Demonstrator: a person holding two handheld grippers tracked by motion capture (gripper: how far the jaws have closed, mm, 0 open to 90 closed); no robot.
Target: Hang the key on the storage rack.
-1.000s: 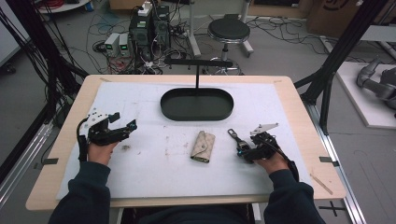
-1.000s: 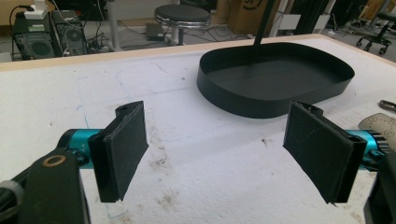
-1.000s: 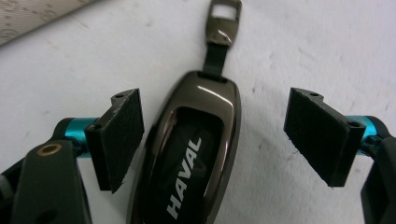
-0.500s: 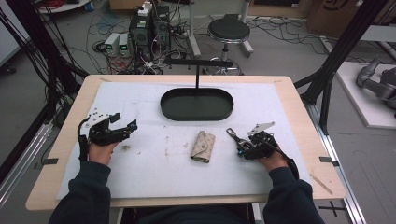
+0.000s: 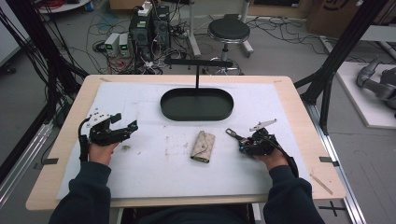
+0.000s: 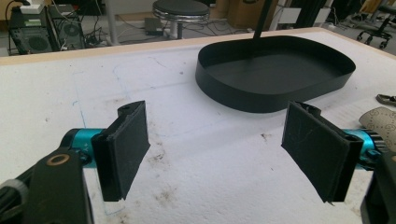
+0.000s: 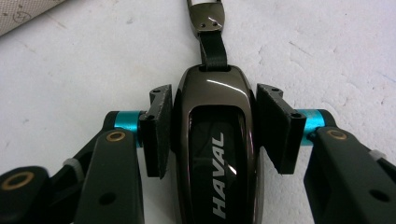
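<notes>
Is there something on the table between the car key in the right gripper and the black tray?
Nothing visible does. The car key sits between the right gripper's pads, which have just been closing. Bare white mat lies toward the black tray; the beige pouch lies aside.

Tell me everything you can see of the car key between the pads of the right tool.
The car key is a glossy dark fob, metal-looking, with a black panel that reads HAVAL. A short black strap leads from its top to a metal clasp. It lies flat on the white table cover. The right tool has just been closing on it; both pads now press its sides.

Overhead forward view; two close claw-mounted views.
</notes>
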